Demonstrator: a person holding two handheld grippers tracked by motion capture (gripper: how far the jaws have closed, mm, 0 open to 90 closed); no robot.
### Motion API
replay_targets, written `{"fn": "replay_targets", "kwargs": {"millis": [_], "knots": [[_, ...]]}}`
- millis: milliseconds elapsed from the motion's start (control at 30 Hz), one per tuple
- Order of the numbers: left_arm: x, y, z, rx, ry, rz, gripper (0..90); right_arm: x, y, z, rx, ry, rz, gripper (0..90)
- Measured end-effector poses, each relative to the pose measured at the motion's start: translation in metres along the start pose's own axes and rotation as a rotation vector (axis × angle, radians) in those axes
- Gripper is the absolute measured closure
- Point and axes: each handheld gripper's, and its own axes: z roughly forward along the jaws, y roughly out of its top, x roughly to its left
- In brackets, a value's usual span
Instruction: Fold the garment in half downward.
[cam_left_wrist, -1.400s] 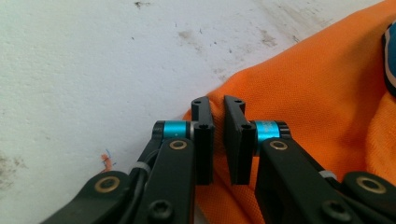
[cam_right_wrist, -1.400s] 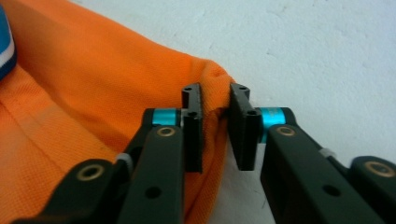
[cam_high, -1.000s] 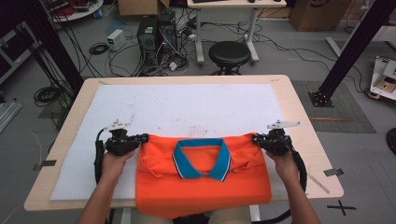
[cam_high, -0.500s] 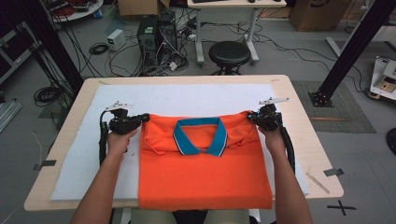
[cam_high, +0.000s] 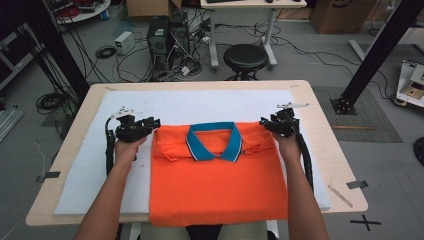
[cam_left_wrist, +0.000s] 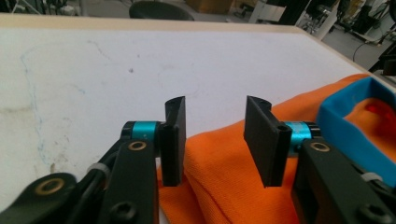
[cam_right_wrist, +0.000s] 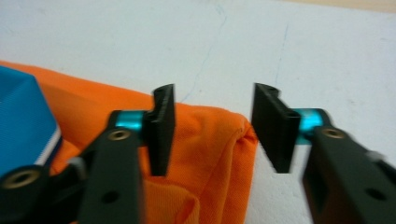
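Both grippers are letting go of the orange polo shirt.
Left gripper and right gripper jaws have just been opening, standing half open around the shirt's shoulder folds at nine and three o'clock.

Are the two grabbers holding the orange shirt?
No. The left gripper and right gripper have just opened; the orange polo shirt lies free, its shoulders between them.

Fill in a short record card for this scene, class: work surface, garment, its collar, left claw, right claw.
work surface: white mat on a wooden table
garment: orange polo shirt, folded, lying flat
collar: blue collar, at the far edge
left claw: jaws just opened, shirt shoulder between them, not pinched
right claw: jaws just opened, shirt corner between them, not pinched
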Motion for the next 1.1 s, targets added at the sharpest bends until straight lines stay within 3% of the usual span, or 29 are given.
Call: {"fn": "replay_targets", "kwargs": {"millis": [100,233,367,433,533,600,633,733,900,1100], "knots": [[-0.007,0.001,-0.004,-0.009,-0.065,0.011,57.3,0.0,-0.001,-0.01,-0.023,0.022,0.013,43.8],[-0.018,-0.005,0.001,0.061,-0.123,0.026,50.4,0.009,-0.005,-0.017,-0.021,0.101,-0.021,43.0],[-0.028,-0.018,0.009,0.145,-0.149,-0.002,46.3,0.019,-0.012,-0.013,0.047,0.139,-0.085,43.6],[-0.033,-0.024,0.009,0.174,-0.155,0.008,47.5,0.019,-0.018,-0.011,0.071,0.133,-0.093,45.1],[-0.038,-0.028,0.009,0.218,-0.135,0.044,61.8,0.015,-0.025,-0.013,0.077,0.141,-0.088,64.7],[-0.041,-0.03,0.008,0.236,-0.121,0.071,78.9,0.013,-0.028,-0.015,0.098,0.159,-0.109,81.4],[-0.042,-0.031,0.007,0.237,-0.113,0.08,84.1,0.013,-0.03,-0.017,0.1,0.166,-0.116,84.9],[-0.047,-0.031,0.003,0.221,-0.097,0.102,86.7,0.012,-0.035,-0.021,0.097,0.181,-0.12,90.0],[-0.057,-0.034,-0.012,0.149,-0.13,0.135,86.9,0.009,-0.043,-0.029,0.093,0.204,-0.126,90.0],[-0.061,-0.044,-0.032,0.087,-0.172,0.154,86.9,0.004,-0.055,-0.05,0.024,0.219,-0.125,90.0]]}}
